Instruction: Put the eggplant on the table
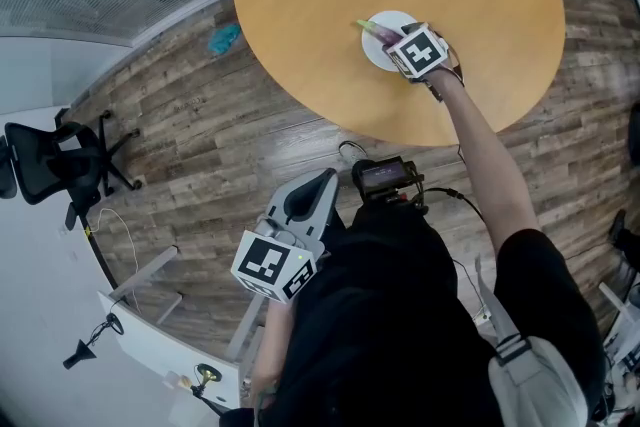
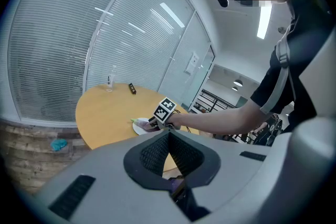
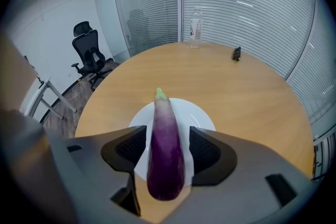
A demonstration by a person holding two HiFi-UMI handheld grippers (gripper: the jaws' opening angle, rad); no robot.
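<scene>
Hiding most eggplant (image 1: 376, 33), right gripper (image 1: 395, 44) over plate (image 1: 394, 18)

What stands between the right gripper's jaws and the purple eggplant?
Nothing visible: the long purple eggplant lies on the white round plate, directly between the open jaws of the right gripper, with a narrow gap each side.
</scene>
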